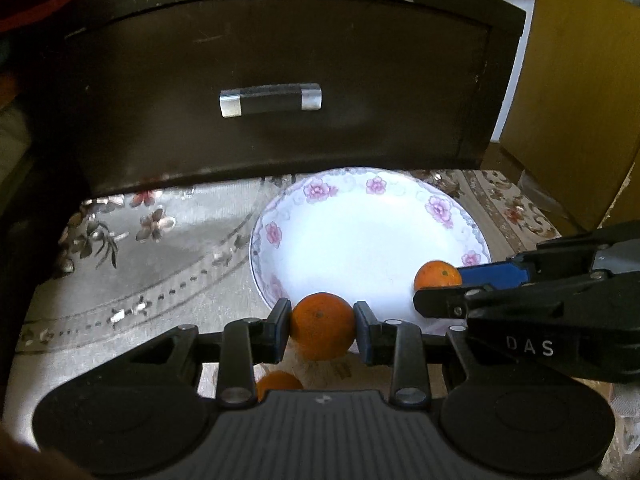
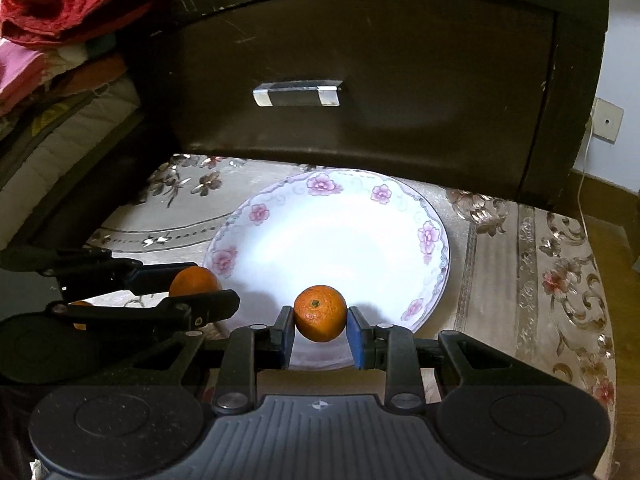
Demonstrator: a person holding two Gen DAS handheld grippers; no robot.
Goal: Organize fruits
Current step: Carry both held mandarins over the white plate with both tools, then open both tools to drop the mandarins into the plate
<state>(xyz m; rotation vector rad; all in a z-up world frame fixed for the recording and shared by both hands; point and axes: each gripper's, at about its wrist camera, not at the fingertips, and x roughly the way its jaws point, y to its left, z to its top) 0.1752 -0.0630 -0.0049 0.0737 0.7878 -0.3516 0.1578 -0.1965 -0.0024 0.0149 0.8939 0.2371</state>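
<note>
My left gripper (image 1: 322,330) is shut on an orange (image 1: 322,326), held at the near rim of a white plate with pink flowers (image 1: 360,196). From the right side of this view comes my right gripper (image 1: 438,280), shut on a second orange (image 1: 436,275) over the plate's right edge. A third orange (image 1: 278,384) lies on the cloth below the left gripper, partly hidden. In the right wrist view the right gripper (image 2: 320,330) clamps its orange (image 2: 320,313) above the plate (image 2: 340,188); the left gripper (image 2: 200,286) with its orange (image 2: 193,280) is at the left.
A dark wooden cabinet with a metal drawer handle (image 1: 270,99) stands right behind the plate. A floral tablecloth (image 2: 540,260) covers the table. Folded red and pink fabrics (image 2: 60,8) lie at the left; a yellow box (image 1: 580,100) stands at the right.
</note>
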